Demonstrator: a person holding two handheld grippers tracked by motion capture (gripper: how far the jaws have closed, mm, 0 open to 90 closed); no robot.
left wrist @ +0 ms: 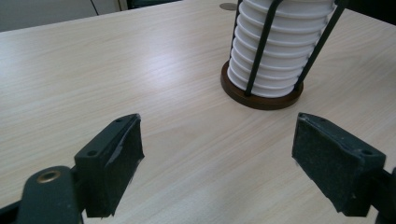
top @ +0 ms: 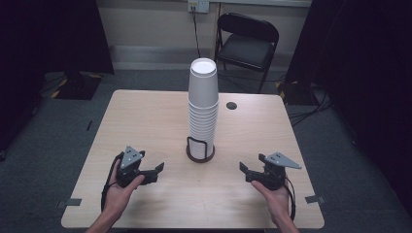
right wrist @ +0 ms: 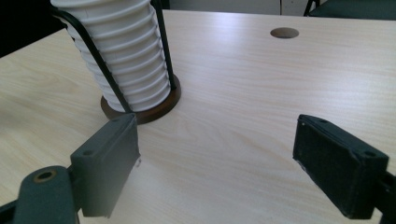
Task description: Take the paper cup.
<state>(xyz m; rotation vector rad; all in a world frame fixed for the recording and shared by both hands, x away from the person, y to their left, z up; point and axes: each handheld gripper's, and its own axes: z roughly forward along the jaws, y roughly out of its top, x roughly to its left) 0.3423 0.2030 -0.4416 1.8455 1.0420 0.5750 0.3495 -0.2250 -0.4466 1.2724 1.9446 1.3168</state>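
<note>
A tall stack of white paper cups (top: 202, 104) stands upside down in a black wire holder on a round brown base (top: 200, 154) at the middle of the table. The left gripper (top: 156, 171) rests near the front left, held in a hand, its jaws wide open and empty. In the left gripper view the cup stack (left wrist: 271, 51) sits ahead and to the right of the open gripper (left wrist: 217, 158). The right gripper (top: 244, 171) sits at the front right, also open and empty. In the right gripper view the cup stack (right wrist: 128, 56) stands ahead to the left of that gripper (right wrist: 217, 158).
The light wooden table (top: 145, 121) has a round cable hole (top: 231, 105) behind the stack on the right. A black folding chair (top: 248, 41) stands beyond the far edge. Dark curtains flank both sides. Tape marks (top: 68, 202) lie at the front corners.
</note>
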